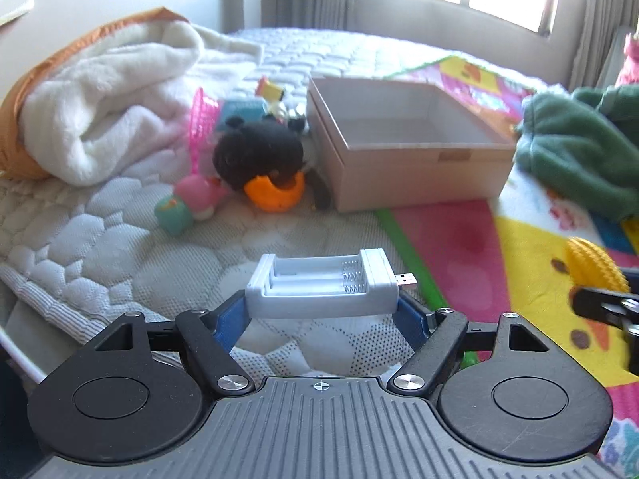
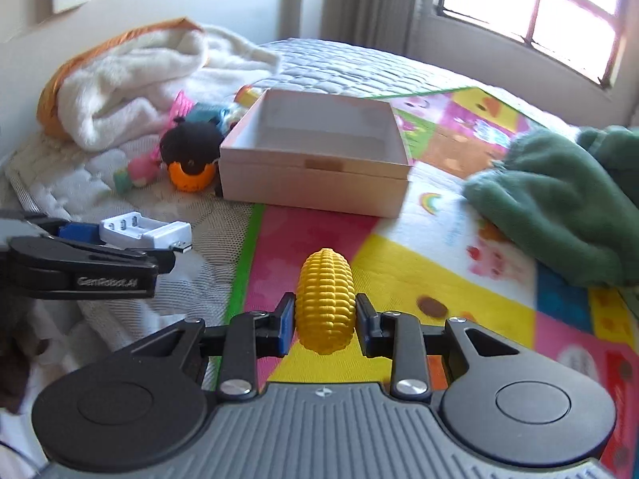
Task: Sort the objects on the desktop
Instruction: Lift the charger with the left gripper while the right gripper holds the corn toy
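Observation:
My left gripper (image 1: 321, 311) is shut on a white USB battery charger (image 1: 323, 283), held above the quilted mattress; the charger also shows in the right wrist view (image 2: 143, 233). My right gripper (image 2: 324, 325) is shut on a yellow toy corn cob (image 2: 325, 299), held above the colourful play mat; the corn also shows at the right edge of the left wrist view (image 1: 595, 267). An open, empty white box (image 1: 403, 147) sits ahead on the bed, also in the right wrist view (image 2: 315, 159).
Left of the box lie a black plush ball (image 1: 257, 151), an orange toy (image 1: 273, 193), a pink and green toy (image 1: 187, 203) and a pink basket (image 1: 201, 121). A white blanket (image 1: 108, 99) is at far left, a green cloth (image 1: 579, 147) at right.

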Motion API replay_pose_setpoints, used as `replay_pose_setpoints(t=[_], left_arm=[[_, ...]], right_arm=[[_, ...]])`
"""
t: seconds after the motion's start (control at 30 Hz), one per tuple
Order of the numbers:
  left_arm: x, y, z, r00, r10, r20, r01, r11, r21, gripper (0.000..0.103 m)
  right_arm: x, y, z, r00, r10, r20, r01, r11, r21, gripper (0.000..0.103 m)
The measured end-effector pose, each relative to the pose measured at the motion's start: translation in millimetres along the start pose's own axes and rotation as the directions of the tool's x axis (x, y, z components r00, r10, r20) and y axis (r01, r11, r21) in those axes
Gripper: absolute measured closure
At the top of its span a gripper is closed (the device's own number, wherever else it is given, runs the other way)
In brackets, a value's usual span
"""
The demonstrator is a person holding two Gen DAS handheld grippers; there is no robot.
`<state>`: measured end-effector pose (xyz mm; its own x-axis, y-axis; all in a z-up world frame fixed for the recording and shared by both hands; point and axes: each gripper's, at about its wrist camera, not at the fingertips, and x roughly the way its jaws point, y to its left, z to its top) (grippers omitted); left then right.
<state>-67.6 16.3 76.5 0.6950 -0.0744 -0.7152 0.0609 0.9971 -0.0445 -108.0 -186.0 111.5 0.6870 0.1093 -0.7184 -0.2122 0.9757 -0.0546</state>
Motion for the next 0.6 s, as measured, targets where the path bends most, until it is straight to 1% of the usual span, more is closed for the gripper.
replay_pose_setpoints(t=[0.1,0.17,0.27,0.37,0.5,0.6], left_arm=[[-8.6,8.7,5.8,1.0,0.01,-0.001,-0.01,0.999,-0.035,0.021],[-15.7,13.6,11.3,1.0,0.018,0.0,-0.018,0.999,-0.043,0.021],[-38.3,18.9,19.5,0.998,0.039,0.047,-0.038,0.999,-0.021,0.021],[-66.1,28.9,29.6,0.995,0.04,0.089,-0.038,0.999,-0.022,0.021],[-103.1,47.6,44.7,0.988,0.04,0.151,-0.031,0.998,-0.06,0.021],[-127.0,58.0,57.2,0.983,0.036,0.178,-0.022,0.996,-0.084,0.021]], right_arm=[[-27.0,3.7,8.0,1.0,0.002,-0.02,-0.002,1.0,0.015,0.073],[-43.2,7.5,14.6,1.0,-0.019,-0.02,0.019,0.999,0.026,0.073],[-67.7,10.2,25.0,1.0,-0.025,0.008,0.025,0.998,0.066,0.073],[-87.5,15.7,36.0,0.999,-0.03,0.027,0.027,0.995,0.094,0.073],[-108.2,33.6,55.3,0.996,-0.039,0.078,0.035,0.998,0.048,0.073],[-118.5,40.2,73.5,0.994,-0.022,0.107,0.016,0.998,0.056,0.073]])
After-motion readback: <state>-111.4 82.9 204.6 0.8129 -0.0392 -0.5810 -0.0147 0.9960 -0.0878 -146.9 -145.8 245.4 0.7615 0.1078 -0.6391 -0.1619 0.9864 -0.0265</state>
